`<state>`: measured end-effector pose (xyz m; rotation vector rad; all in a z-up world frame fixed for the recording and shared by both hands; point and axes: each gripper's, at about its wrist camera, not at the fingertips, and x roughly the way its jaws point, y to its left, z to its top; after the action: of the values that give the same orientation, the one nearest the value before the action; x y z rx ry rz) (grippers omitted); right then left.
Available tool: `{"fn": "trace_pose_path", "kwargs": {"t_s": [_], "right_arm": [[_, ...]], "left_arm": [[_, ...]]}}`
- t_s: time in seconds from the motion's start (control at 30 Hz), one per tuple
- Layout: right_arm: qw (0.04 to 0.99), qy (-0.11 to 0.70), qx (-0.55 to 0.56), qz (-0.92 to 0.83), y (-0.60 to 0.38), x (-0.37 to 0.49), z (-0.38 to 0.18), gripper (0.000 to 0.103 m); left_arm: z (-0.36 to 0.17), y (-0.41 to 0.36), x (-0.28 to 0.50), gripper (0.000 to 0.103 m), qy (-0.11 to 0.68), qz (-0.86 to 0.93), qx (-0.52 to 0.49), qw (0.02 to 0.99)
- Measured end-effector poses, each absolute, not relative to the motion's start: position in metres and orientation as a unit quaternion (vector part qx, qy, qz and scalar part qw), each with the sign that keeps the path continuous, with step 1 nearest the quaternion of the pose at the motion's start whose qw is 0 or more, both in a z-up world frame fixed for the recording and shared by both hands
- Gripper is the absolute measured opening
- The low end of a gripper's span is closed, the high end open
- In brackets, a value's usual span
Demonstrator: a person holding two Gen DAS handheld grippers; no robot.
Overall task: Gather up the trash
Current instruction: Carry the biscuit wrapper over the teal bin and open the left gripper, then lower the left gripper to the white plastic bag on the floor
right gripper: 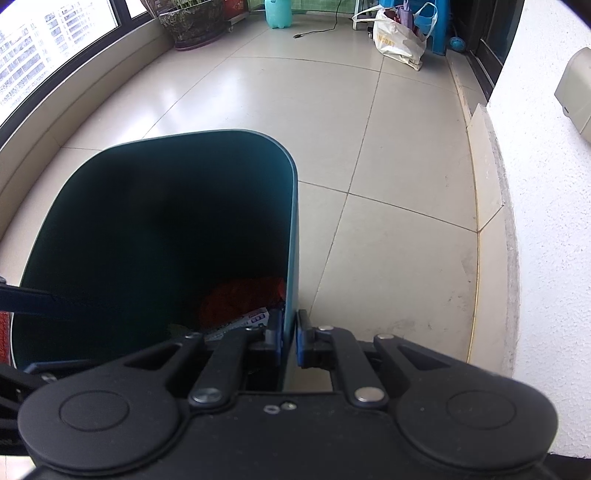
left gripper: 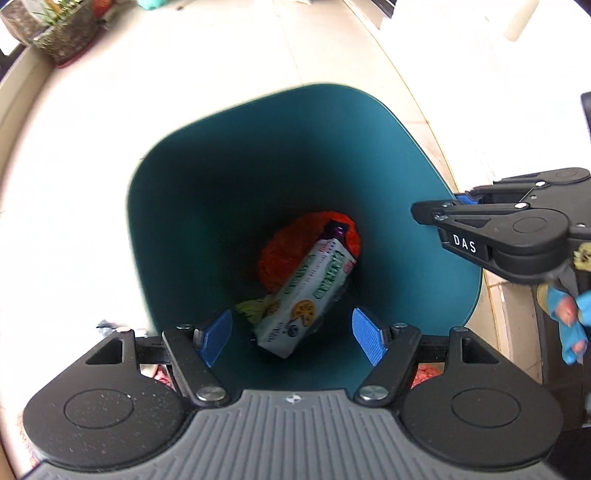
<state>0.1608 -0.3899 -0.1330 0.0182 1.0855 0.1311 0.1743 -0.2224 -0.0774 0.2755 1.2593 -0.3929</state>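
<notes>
A teal trash bin (left gripper: 406, 192) stands on the tiled floor. At its bottom lie a white drink carton (left gripper: 306, 295) with a purple cap, an orange crumpled bag (left gripper: 280, 251) and a yellowish scrap (left gripper: 251, 308). My left gripper (left gripper: 291, 338) hangs open above the bin's mouth with nothing between its blue pads. My right gripper (left gripper: 454, 206) is shut on the bin's right rim. In the right wrist view, that right gripper (right gripper: 290, 339) pinches the bin wall (right gripper: 291, 236) between its pads, and the orange bag (right gripper: 240, 302) and carton (right gripper: 255, 319) show inside.
A potted plant (right gripper: 195, 22) stands by the window at the back left. A white bag (right gripper: 399, 40) and blue items sit at the back right. A white wall (right gripper: 546, 221) runs along the right. A gloved hand (left gripper: 565, 314) shows at the left view's right edge.
</notes>
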Motion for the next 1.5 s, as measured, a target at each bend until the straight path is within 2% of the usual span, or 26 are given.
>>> {"fn": "trace_pose_path", "kwargs": {"t_s": [0.3,0.63,1.03,1.3,1.5], "right_arm": [[0.855,0.515,0.002,0.059,-0.387,0.160,-0.133,0.005],[0.858,0.510,-0.005,0.054,-0.385,0.156,-0.127,0.004],[0.865,0.498,-0.001,0.057,-0.388,0.149,-0.118,0.003],[0.866,0.496,-0.023,0.058,-0.381,0.147,-0.117,0.003],[0.864,0.498,-0.032,0.058,-0.377,0.148,-0.117,0.004]], "left_arm": [[-0.042,-0.170,0.159,0.071,0.556,-0.144,0.101,0.812],[-0.050,-0.097,0.148,0.071,0.548,-0.092,0.063,0.829],[-0.146,0.037,0.152,0.071,0.582,0.048,0.003,0.812],[-0.228,0.079,0.177,0.071,0.613,0.065,-0.067,0.785],[-0.291,0.089,0.197,0.071,0.647,0.077,-0.070,0.755]]}}
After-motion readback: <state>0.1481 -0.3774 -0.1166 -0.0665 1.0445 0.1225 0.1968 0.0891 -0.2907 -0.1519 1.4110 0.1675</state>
